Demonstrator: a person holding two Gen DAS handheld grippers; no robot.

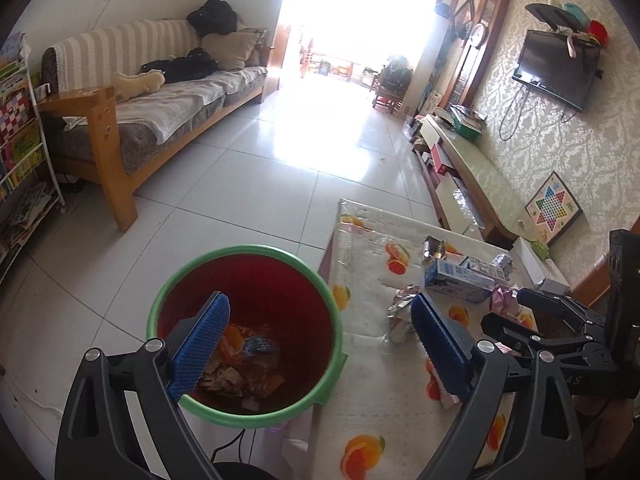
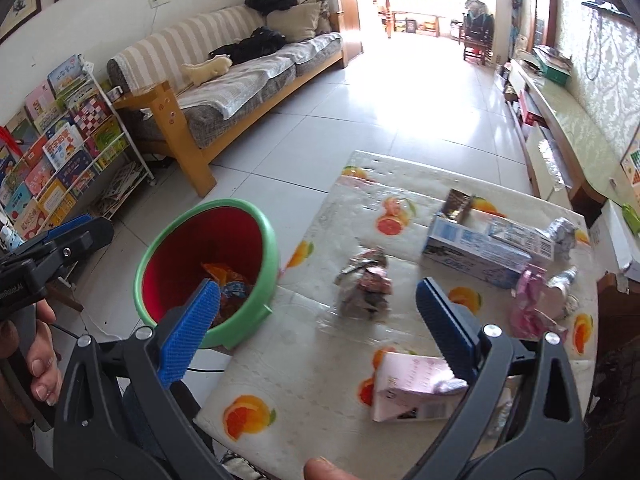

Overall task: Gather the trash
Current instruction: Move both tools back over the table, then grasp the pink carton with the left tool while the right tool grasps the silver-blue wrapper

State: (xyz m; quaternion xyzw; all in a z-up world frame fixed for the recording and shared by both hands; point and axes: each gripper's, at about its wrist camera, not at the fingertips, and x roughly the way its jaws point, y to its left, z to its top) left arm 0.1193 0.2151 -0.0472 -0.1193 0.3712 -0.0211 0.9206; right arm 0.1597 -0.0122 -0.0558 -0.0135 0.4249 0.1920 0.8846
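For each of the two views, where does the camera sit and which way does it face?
Left wrist: on the left claw, angled down over the green-rimmed bin beside the table, facing the sofa and bright doorway; its open blue pads show, and the right claw at the right edge.
Right wrist: on the right claw, angled down over the table's trash, a pink carton nearest; its open pads show, the left claw and fingers at the left edge.
Shared: bin, table, blue-white box, sofa.
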